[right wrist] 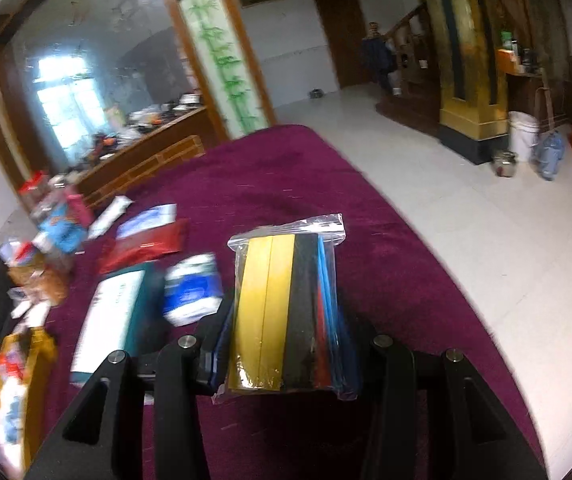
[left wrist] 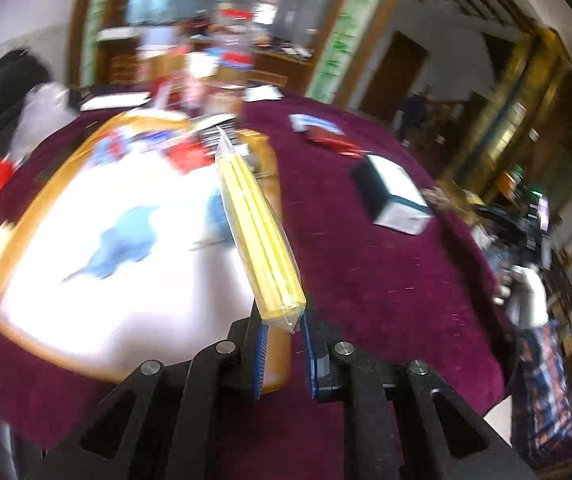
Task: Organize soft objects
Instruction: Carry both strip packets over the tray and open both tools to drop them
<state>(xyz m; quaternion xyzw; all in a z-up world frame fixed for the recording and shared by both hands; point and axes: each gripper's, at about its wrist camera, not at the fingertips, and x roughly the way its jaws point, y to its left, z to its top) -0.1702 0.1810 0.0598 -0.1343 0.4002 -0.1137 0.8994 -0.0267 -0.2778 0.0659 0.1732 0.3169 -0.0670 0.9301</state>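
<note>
My left gripper [left wrist: 283, 324] is shut on a clear bag of yellow strips [left wrist: 255, 224], held edge-on above the right rim of a wooden-rimmed tray [left wrist: 17, 220] with a white bottom. My right gripper [right wrist: 286, 344] is shut on a clear zip bag of yellow, black, red and blue strips [right wrist: 286, 304], held above the maroon tablecloth [right wrist: 269, 176]. A blue soft item [left wrist: 121, 240] lies in the tray, blurred.
A teal and white box [left wrist: 396, 192] [right wrist: 113, 312], a red packet [left wrist: 334, 142] [right wrist: 145, 246] and a blue and white packet [right wrist: 193, 292] lie on the cloth. Jars and snack bags [right wrist: 53, 216] crowd the far left. The table edge drops to tiled floor [right wrist: 466, 216] on the right.
</note>
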